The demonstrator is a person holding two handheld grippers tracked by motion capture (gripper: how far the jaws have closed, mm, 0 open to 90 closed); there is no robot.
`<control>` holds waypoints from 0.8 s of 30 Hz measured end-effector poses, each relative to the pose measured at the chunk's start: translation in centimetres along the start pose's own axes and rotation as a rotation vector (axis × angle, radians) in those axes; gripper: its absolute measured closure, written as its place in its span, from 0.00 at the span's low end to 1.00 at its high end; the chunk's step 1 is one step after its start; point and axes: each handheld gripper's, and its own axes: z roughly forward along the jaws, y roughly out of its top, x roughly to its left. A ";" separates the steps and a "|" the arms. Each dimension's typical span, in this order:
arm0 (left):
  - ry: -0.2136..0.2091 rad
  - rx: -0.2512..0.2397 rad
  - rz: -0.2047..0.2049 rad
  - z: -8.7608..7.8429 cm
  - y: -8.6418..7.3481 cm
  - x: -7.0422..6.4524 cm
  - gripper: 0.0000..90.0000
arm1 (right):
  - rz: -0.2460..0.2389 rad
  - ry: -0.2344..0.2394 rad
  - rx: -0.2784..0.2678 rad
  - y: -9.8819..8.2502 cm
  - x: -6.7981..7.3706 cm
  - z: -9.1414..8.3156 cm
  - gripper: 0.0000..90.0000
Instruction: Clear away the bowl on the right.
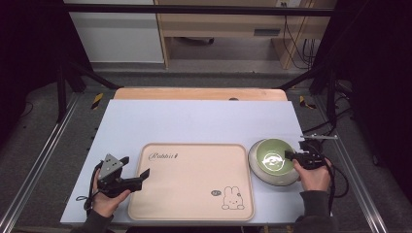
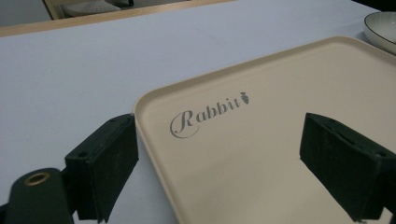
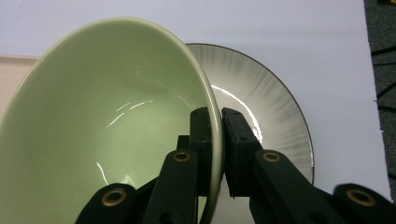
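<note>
Right gripper view has the right gripper (image 3: 217, 140) clamped tight on the rim of the green bowl (image 3: 102, 116), one jaw inside, one outside, the bowl tilted over the grey-ribbed plate (image 3: 275, 116) at the counter's (image 1: 194, 121) right side, just beside the beige tray (image 1: 194, 194). Over on the left, the left gripper (image 2: 219, 163) hangs wide open, holding nothing, straddling the tray's near corner.

Beige rabbit tray (image 1: 192, 182), blue mat (image 1: 194, 121)
</note>
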 end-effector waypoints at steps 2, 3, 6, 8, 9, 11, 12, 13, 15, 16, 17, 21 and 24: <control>0.000 0.000 0.000 0.0 0.0 0.0 0.13 | -0.006 0.008 -0.005 0.0 0.1 -0.1 0.93; 0.000 0.000 0.000 0.0 0.0 0.0 0.13 | -0.006 0.020 -0.007 0.1 0.4 -0.3 0.93; -0.001 0.000 0.001 0.0 0.0 0.0 0.13 | -0.014 0.029 -0.011 0.3 0.9 -0.6 0.93; -0.001 0.003 0.004 0.0 0.0 0.0 0.13 | -0.022 0.037 -0.017 0.3 1.2 -0.8 0.93; -0.001 0.003 0.004 0.0 0.0 0.0 0.13 | -0.025 0.040 -0.019 0.4 1.3 -0.9 0.93; -0.002 0.003 0.004 0.0 0.0 -0.1 0.13 | -0.030 0.049 -0.021 0.4 1.6 -1.1 0.93; -0.002 0.003 0.004 0.0 0.0 -0.1 0.13 | -0.038 0.049 -0.025 0.5 1.8 -1.1 0.93; -0.002 0.003 0.004 0.0 0.0 -0.1 0.13 | -0.036 0.053 -0.026 0.5 2.0 -1.2 0.93; -0.003 0.002 0.004 0.0 0.0 -0.1 0.13 | -0.055 0.059 -0.030 0.6 2.3 -1.3 0.93; -0.003 0.003 0.004 0.0 0.0 -0.1 0.13 | -0.055 0.068 -0.029 0.6 2.5 -1.4 0.93; -0.003 0.003 0.005 0.0 0.0 -0.1 0.13 | -0.061 0.071 -0.033 0.6 2.6 -1.5 0.93; -0.004 0.001 0.005 0.0 0.0 -0.1 0.13 | -0.078 0.092 -0.038 0.8 3.3 -1.7 0.93; -0.004 0.000 0.004 0.0 0.0 -0.1 0.13 | -0.083 0.100 -0.041 0.8 3.7 -1.8 0.93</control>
